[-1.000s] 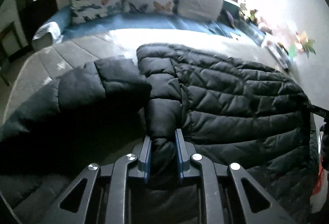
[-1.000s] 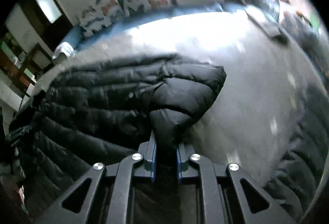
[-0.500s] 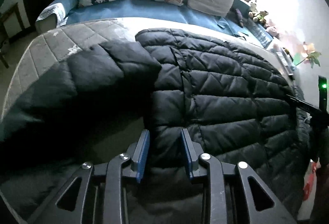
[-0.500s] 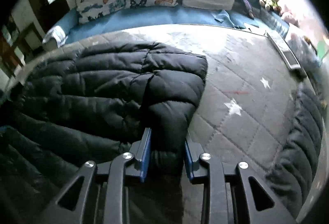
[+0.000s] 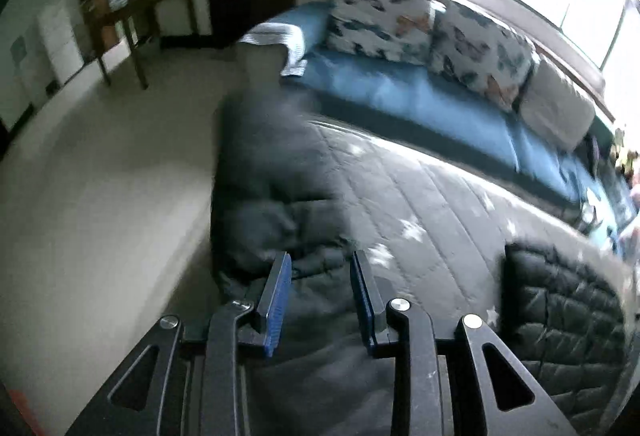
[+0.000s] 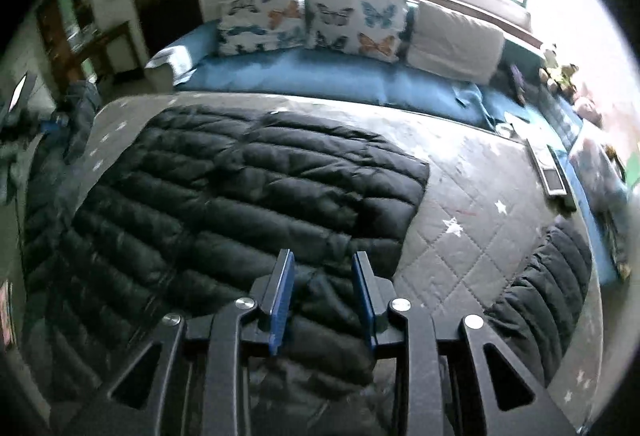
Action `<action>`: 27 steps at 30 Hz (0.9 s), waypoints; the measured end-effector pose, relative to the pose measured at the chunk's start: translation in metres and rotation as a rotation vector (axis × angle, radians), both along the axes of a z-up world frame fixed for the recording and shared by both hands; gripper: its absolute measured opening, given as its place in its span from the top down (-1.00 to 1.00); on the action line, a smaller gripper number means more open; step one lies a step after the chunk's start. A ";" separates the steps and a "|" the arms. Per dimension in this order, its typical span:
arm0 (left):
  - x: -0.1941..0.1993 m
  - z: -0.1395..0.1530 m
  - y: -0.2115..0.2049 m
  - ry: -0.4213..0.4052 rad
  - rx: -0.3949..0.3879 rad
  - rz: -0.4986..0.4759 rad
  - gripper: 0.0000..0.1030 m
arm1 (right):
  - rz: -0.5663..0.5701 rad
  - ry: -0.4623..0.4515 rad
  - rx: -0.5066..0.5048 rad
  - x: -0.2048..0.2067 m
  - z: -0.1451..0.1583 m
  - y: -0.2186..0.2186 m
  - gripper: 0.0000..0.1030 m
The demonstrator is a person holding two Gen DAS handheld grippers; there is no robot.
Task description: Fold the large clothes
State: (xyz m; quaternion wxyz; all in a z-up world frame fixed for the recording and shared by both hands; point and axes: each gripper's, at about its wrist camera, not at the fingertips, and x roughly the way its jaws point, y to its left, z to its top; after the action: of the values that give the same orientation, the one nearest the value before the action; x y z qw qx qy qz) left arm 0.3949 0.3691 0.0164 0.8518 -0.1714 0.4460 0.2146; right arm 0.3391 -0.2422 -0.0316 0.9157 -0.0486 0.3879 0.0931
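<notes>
- Black quilted puffer jacket: lies spread flat on the grey quilted bed cover with white stars, its body filling the left and middle of the right wrist view; its near edge reaches below the claw.
- Right claw: blue-padded fingers stand apart over the jacket's near edge; the pads do not press on the fabric.
- Left claw: fingers spread, above a dark grey padded sleeve at the bed's left edge; no grip visible. This view is blurred.
- A further black quilted sleeve lies at the right of the cover.
- Behind: blue sofa with two butterfly-print cushions and a plain white cushion.
</notes>
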 end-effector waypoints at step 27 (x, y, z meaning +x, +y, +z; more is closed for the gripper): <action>-0.006 -0.081 -0.034 0.062 -0.102 -0.145 -0.55 | 0.152 0.257 -0.053 0.010 -0.108 0.057 -0.05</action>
State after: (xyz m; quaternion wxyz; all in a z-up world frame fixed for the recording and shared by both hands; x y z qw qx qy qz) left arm 0.3886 0.3353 -0.0643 0.8411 -0.1752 0.4937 0.1346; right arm 0.3490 -0.1848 -0.1399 0.8474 -0.0896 0.4993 0.1571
